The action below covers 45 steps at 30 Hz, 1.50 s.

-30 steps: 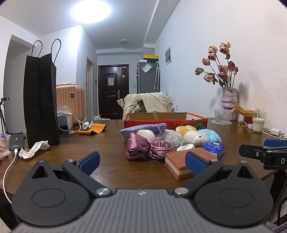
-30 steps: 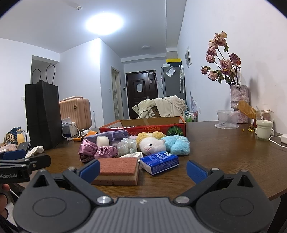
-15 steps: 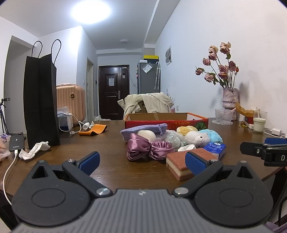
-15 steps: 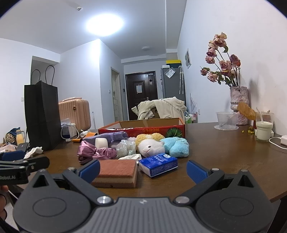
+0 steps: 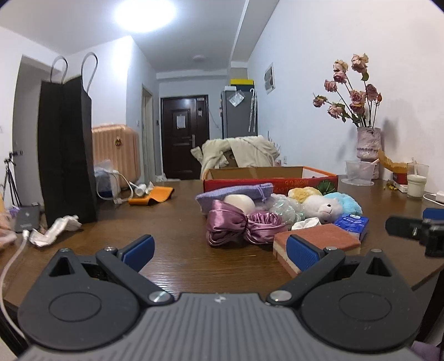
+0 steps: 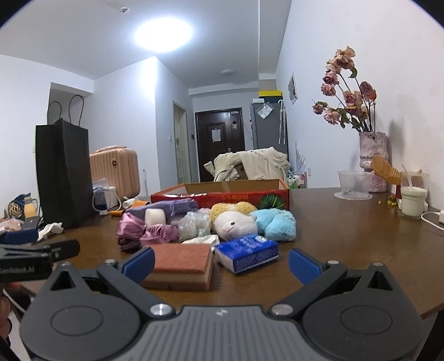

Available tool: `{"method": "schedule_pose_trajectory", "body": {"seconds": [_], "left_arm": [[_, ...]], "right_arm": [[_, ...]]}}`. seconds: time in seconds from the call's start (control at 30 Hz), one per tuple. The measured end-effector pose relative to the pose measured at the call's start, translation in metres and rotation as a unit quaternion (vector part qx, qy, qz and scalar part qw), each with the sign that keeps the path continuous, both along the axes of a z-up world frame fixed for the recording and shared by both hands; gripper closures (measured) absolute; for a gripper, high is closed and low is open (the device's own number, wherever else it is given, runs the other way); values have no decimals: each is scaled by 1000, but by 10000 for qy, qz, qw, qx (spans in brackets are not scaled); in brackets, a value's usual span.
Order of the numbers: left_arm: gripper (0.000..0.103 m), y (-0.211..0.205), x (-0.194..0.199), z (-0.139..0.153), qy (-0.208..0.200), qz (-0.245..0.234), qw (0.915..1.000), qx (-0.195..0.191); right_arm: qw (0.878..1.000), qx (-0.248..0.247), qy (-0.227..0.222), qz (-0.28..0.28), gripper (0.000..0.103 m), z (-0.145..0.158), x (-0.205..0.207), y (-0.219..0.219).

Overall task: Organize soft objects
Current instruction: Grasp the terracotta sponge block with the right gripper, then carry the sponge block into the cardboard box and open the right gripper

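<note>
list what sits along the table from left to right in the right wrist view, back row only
black paper bag → red cardboard box → clear plastic cup → pink vase of dried roses → cup of milky drink

Bright ceiling lamp (image 5: 144,15) glares; fisheye bends edges, corners vignetted.

sponge (image 6: 181,259) 1 | tissue pack (image 6: 247,252) 1 | plush toys (image 6: 236,222) 2 | box (image 6: 222,194) 1

Both hand-held grippers (image 5: 219,244) (image 6: 220,261) apparently spread, empty.
</note>
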State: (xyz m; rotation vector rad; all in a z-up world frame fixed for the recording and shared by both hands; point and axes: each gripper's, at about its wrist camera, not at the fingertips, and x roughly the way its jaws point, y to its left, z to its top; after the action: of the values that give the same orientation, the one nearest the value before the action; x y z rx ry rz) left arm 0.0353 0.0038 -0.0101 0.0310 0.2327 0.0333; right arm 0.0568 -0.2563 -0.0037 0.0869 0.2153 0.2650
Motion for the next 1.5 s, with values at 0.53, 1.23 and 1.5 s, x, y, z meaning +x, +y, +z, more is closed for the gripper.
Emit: {"method": "schedule_pose_trajectory", "body": {"seconds": [0.53, 1.23, 1.5], "left_arm": [[52, -8, 86, -11, 1226, -1321, 9761, -1215], [70, -12, 98, 43, 111, -1535, 9773, -1453], [67, 7, 206, 123, -189, -1590, 9773, -1390]], "right_arm": [[9790, 944, 1513, 988, 60, -18, 87, 7], [9849, 1110, 771, 1085, 70, 39, 102, 10], [9848, 859, 391, 1459, 70, 118, 221, 27]]}}
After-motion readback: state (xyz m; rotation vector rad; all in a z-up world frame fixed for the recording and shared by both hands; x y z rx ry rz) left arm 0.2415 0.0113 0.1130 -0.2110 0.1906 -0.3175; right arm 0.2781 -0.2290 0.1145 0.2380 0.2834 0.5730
